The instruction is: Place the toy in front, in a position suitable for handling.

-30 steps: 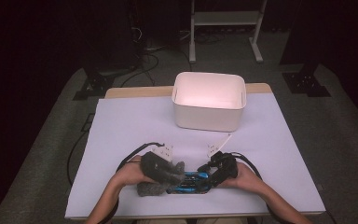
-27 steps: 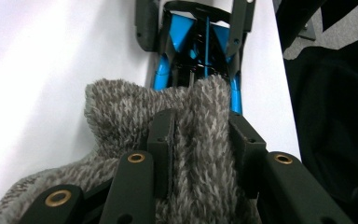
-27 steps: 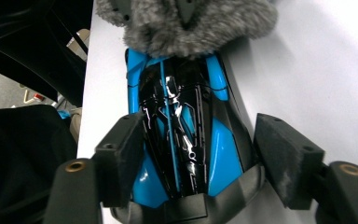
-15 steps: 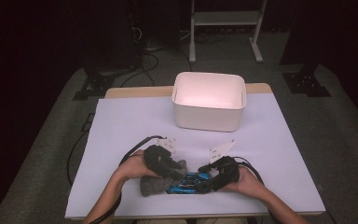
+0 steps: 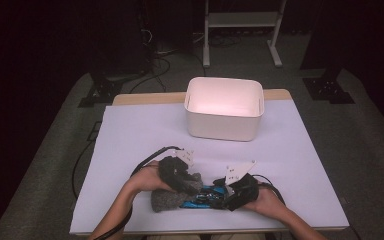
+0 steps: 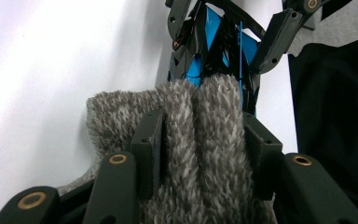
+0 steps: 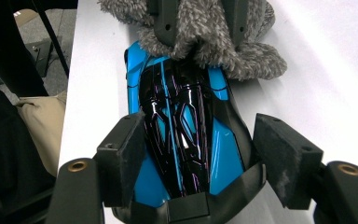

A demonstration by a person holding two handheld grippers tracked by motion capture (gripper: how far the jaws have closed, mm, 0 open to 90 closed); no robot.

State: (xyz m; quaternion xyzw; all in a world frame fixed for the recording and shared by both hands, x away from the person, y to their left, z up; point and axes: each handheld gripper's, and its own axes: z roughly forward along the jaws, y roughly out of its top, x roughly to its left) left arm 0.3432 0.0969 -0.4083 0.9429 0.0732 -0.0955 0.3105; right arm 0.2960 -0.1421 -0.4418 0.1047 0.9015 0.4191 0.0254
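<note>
Two handheld grippers meet at the near edge of the white-covered bench [image 5: 130,150]. The left gripper [image 6: 200,140], whose jaws have just been opening, pinches a fuzzy grey knitted cloth [image 6: 186,116] less tightly. The right gripper [image 7: 205,163], jaws spread, straddles a glossy blue-and-black toy car body [image 7: 182,121] without squeezing it. Cloth overlaps the car's end.

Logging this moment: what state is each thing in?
Grey sock: bunched, lying on the table, pinched by the left hand-held gripper.
Blue-black toy car shell: lying flat, between the right hand-held gripper's open jaws.
White bin: upright, empty.
</note>
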